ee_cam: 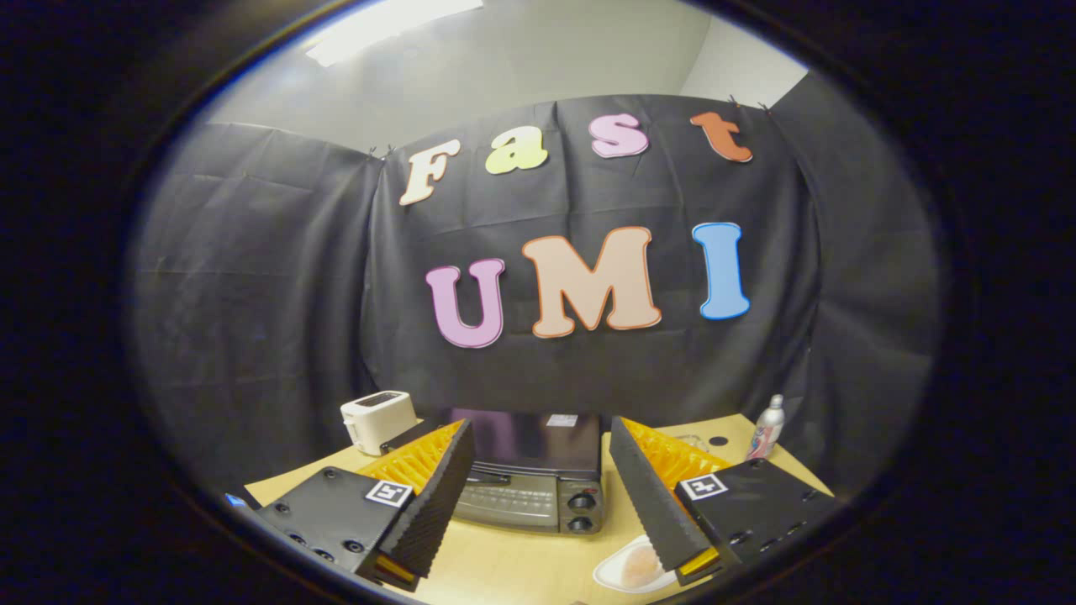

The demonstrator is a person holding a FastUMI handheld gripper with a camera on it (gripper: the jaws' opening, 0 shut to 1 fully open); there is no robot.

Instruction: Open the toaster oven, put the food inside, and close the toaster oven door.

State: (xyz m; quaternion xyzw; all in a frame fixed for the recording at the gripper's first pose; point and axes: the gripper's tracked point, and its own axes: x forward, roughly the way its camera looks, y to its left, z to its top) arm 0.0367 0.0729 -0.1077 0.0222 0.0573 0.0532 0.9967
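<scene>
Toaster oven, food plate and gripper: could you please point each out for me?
Toaster oven [528,491]: gripper view, on its closed glass door, between the fingers.
Plate [612,578]: gripper view, on its white rim beside the food.
Gripper [538,504]: gripper view, midway between its open fingertips.

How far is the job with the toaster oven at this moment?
Nothing looks done yet. The toaster oven stands ahead between the fingers with its door shut. The food lies on a white plate on the table, beside the right finger. The hand-held gripper is open, holding nothing. Left to do: open the door, put the food inside, close the door.
</scene>
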